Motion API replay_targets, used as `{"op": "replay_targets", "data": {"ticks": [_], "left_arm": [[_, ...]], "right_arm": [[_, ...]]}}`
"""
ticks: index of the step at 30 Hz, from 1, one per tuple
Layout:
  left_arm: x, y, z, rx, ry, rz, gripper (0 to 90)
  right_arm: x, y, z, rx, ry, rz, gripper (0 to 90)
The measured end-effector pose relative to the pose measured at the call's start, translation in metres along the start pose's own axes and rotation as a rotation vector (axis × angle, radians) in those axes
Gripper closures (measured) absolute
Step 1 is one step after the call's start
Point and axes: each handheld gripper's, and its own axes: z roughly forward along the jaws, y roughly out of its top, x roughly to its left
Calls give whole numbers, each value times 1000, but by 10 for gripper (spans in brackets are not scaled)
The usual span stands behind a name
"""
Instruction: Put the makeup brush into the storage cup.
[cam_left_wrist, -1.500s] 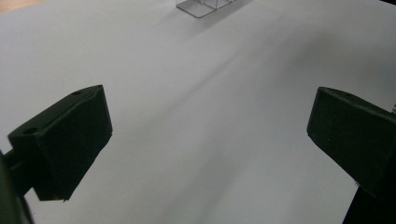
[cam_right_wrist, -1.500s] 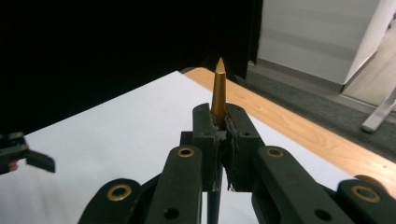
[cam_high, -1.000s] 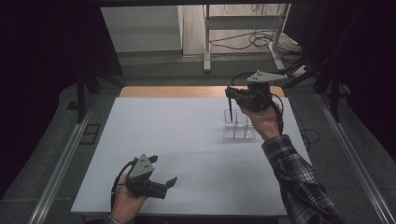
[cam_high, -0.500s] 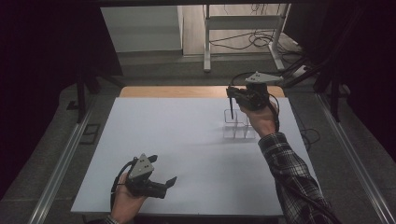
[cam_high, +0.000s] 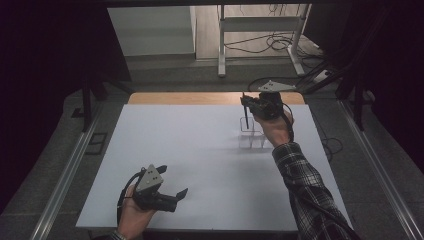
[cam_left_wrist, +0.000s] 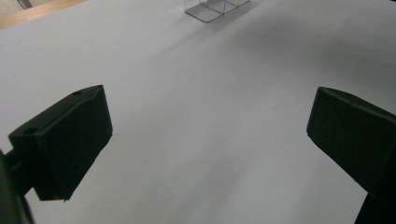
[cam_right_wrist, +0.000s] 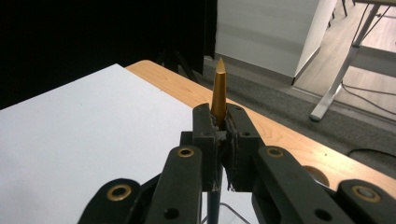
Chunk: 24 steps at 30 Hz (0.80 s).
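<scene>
High overhead, two close gripper views

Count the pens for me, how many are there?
1: a gold-tipped dark pen clamped upright in the right gripper, above the clear plastic holder. More may hide behind the hand.

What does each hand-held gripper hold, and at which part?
The right hand-held gripper clamps a pen just below its gold pointed end; the left hand-held gripper holds nothing.

floor: grey carpet | desk frame: white | surroundings: dark
</scene>
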Motion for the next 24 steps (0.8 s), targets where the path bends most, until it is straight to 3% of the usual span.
{"op": "replay_targets", "data": {"ticks": [12,24], "left_arm": [[-1,1,-5,-33,9,6,6],[-1,1,-3,-16,7,9,5]], "right_arm": [[-1,-20,14,29,-14,10,833],[-4,-37,19,52,-17,35,832]]}}
